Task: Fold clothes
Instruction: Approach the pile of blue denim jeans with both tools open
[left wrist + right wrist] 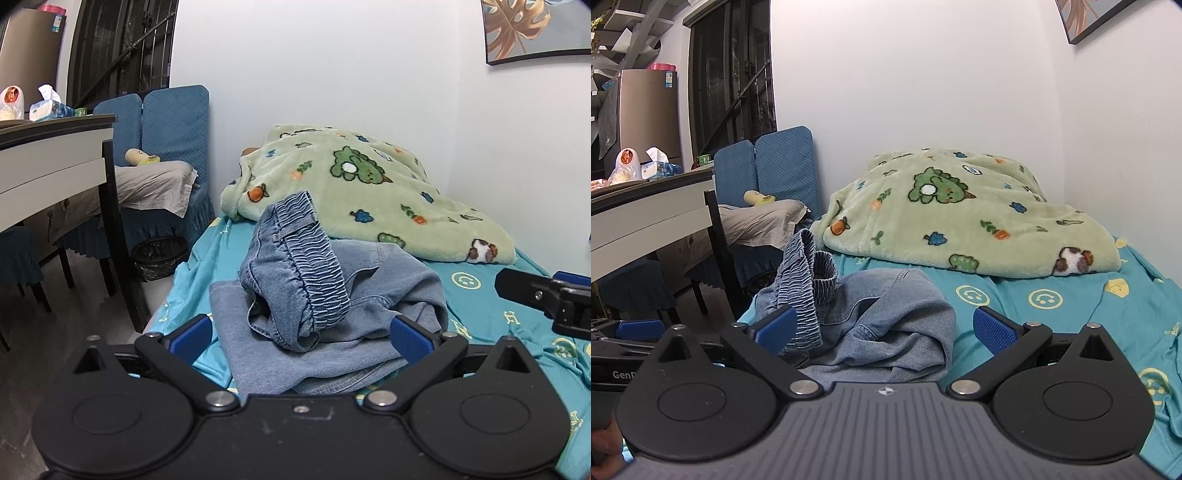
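Black plastic bodies of the two grippers fill the foreground, and both stand spread wide with nothing between their blue pads. The left gripper points slightly down at a crumpled pair of blue denim trousers, its pads either side of the heap but not pressing on it. The right gripper sits just to the right, its left pad near the gathered waistband, which stands up from the pile. The trousers lie unfolded near the front left edge of a bed covered by a turquoise sheet printed with yellow smiley faces. Farther back, a pale green fleece blanket with cartoon animals is bunched against the white wall. Off to the left stand a table and blue-covered chairs.
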`<action>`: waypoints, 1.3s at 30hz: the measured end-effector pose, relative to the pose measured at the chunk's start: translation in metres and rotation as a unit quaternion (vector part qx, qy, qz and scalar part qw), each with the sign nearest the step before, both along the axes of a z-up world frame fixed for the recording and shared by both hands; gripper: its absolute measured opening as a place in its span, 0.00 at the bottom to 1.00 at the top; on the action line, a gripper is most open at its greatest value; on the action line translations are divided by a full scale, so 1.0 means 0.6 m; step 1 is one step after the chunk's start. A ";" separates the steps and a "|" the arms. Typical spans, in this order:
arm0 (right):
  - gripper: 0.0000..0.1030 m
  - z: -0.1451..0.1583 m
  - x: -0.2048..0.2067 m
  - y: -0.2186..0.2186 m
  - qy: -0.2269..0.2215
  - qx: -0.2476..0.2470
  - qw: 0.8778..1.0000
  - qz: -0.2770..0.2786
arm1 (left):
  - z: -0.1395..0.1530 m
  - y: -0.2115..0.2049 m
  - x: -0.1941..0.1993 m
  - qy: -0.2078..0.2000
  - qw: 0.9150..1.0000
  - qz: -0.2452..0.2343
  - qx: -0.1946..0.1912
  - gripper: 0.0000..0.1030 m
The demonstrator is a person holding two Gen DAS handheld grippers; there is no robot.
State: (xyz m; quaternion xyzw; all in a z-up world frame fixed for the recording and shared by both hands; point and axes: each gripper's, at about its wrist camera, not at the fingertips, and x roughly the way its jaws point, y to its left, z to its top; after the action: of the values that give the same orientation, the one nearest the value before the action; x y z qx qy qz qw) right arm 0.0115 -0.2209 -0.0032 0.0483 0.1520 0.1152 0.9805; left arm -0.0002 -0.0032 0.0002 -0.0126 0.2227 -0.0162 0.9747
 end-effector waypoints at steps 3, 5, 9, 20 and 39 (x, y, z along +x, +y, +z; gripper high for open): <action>1.00 0.001 0.000 0.000 0.000 -0.001 1.000 0.000 | 0.000 0.000 0.002 0.003 1.000 0.001 0.000 1.00; 1.00 0.001 0.001 -0.001 0.001 0.000 1.000 0.000 | -0.001 0.001 0.003 0.005 1.000 0.001 0.001 1.00; 1.00 0.002 -0.001 0.000 -0.001 -0.005 1.000 -0.001 | -0.003 0.001 0.007 0.008 1.000 0.002 0.002 1.00; 1.00 0.000 0.000 -0.001 0.000 -0.006 1.000 0.000 | -0.006 0.000 0.011 0.010 1.000 0.001 0.001 1.00; 1.00 0.007 0.002 -0.010 -0.007 -0.013 1.000 -0.008 | 0.016 -0.003 0.027 0.013 1.000 -0.004 0.005 0.99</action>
State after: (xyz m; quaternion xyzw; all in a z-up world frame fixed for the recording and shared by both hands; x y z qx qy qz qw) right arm 0.0129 -0.2266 0.0010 0.0355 0.1462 0.1060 0.9829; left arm 0.0158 -0.0050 0.0096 -0.0073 0.2357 -0.0184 0.9716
